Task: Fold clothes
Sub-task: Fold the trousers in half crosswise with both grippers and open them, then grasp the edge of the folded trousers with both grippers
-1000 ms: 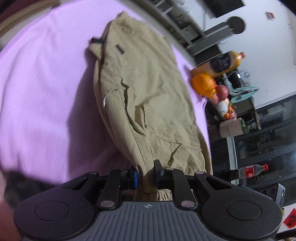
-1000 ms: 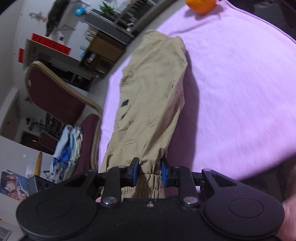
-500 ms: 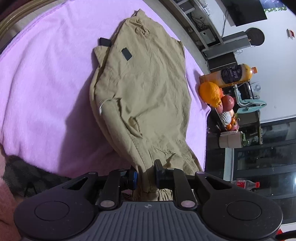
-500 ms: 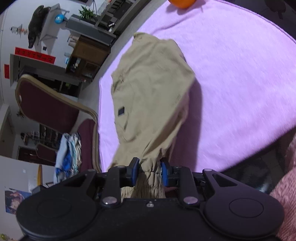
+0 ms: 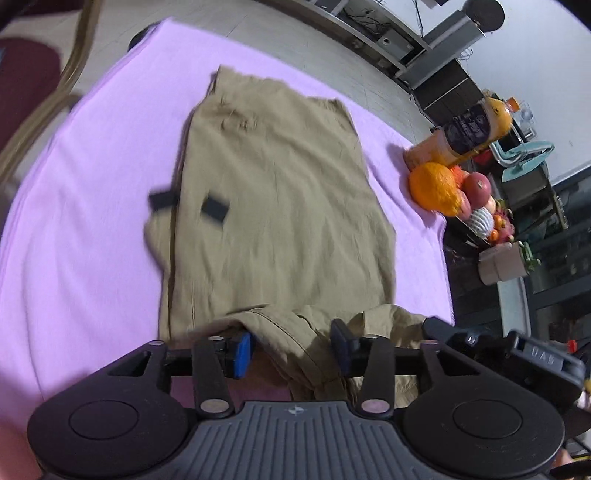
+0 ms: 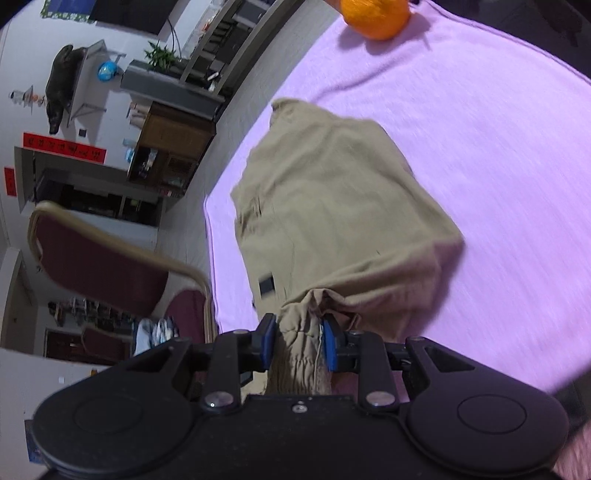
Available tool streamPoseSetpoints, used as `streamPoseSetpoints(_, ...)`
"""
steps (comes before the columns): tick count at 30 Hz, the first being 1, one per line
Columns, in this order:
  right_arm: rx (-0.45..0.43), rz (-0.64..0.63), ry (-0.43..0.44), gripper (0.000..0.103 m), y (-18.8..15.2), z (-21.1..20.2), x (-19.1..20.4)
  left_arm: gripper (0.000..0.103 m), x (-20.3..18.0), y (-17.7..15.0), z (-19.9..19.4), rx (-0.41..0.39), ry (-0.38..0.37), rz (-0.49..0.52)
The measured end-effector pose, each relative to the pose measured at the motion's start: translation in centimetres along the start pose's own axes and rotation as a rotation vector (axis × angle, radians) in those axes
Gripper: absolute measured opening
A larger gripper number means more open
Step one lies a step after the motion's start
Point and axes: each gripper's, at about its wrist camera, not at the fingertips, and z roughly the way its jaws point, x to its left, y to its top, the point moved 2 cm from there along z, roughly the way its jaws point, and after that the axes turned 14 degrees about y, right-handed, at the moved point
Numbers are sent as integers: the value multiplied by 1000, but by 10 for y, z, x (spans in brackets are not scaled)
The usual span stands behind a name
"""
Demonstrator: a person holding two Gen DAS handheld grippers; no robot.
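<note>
Khaki trousers [image 5: 280, 206] lie on the purple cloth [image 5: 74, 221], folded over so the leg ends come back toward me. In the left wrist view my left gripper [image 5: 291, 349] stands open, its blue pads wide apart, with a fold of trouser hem lying loose between them. In the right wrist view my right gripper [image 6: 299, 347] is shut on the bunched hem of the trousers [image 6: 332, 206], which hang slightly lifted from it. The right gripper's black body [image 5: 517, 354] shows just right of the left one.
An orange [image 5: 436, 184], an orange-juice bottle [image 5: 469, 133] and more fruit sit at the cloth's far right edge. The orange [image 6: 373, 14] also appears far ahead in the right wrist view. A maroon chair [image 6: 110, 266] stands off the table's left side.
Both grippers carried the leg ends forward over the trousers, making a fold. The left gripper's pads have spread apart and let go of the hem. The right stays clamped.
</note>
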Motion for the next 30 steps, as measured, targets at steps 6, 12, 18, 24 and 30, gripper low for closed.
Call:
streamPoseSetpoints(6, -14, -87, 3, 72, 52, 35, 11, 61, 26, 32, -9, -110, 110, 14)
streamPoseSetpoints(12, -33, -224, -27, 74, 70, 35, 7, 62, 57, 37, -5, -175, 66, -54)
streamPoseSetpoints(18, -20, -288, -69, 74, 77, 41, -10, 68, 44, 28, 26, -111, 153, 23)
streamPoseSetpoints(24, -9, -318, -138, 77, 87, 42, -29, 71, 41, 16, 48, -69, 182, 60)
streamPoseSetpoints(30, -37, -242, -211, 75, 111, 39, -68, 68, 46, 14, 70, -74, 194, 33)
